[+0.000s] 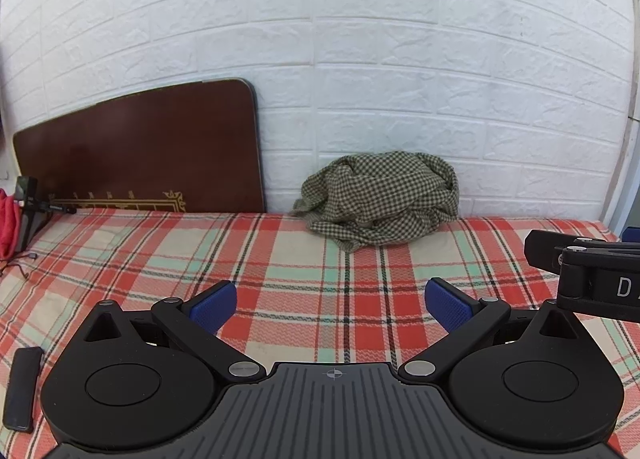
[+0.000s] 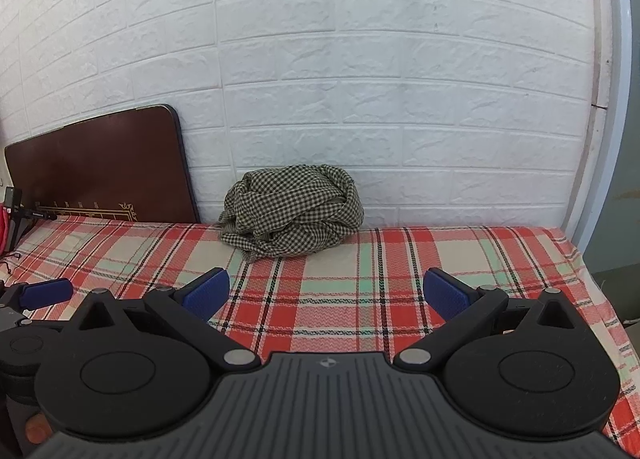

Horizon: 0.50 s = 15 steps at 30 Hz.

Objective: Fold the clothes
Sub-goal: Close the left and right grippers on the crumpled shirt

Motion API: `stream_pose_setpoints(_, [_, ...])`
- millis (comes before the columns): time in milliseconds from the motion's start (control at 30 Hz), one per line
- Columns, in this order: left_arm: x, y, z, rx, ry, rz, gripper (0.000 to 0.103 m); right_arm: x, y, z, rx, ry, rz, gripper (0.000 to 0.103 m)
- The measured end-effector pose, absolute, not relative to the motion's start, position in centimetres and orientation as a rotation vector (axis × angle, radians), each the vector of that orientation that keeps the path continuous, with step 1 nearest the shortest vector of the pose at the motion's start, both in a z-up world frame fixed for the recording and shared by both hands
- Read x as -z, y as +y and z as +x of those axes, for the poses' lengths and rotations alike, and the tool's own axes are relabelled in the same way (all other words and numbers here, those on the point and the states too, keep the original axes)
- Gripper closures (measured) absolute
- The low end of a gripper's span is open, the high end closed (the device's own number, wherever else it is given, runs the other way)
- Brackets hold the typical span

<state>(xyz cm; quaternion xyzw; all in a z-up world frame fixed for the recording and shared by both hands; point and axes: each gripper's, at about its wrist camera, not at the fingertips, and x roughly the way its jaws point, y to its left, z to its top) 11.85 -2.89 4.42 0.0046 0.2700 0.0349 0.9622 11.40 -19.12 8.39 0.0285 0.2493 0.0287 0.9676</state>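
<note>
a: where's the cloth?
b: green gingham garment (image 1: pixel 380 199) is crumpled in a heap at the far edge of the bed, touching the white brick-pattern wall (image 1: pixel 400 59). it sits on the red plaid bedsheet (image 1: pixel 304 275).
a: grippers?
b: left gripper (image 1: pixel 330 303) is spread wide, blue pads (image 1: pixel 214 305) apart, nothing between them. right gripper (image 2: pixel 326 293) is the same, fingers splayed and empty. both sit low over the sheet, well short of the heap, side by side.
a: anything else?
b: brown wooden board (image 1: pixel 152 147) leans on the wall left of the garment. small black device (image 1: pixel 22 395) lies on the sheet near the left edge.
</note>
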Motion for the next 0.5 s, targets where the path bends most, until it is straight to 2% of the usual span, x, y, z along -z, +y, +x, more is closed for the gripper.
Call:
stream_pose_setpoints(367, [-5.8, -1.5, 16.1, -0.131, 0.502, -0.008, 0.000, -10.6, -19.4, 15.3, -0.108, 0.381, 0.053, 0.001])
stream_pose_setpoints(500, [-5.9, -0.4, 19.5, -0.158, 0.495, -0.022, 0.000, -8.7, -20.6, 20.6, -0.124, 0.442, 0.093, 0.001])
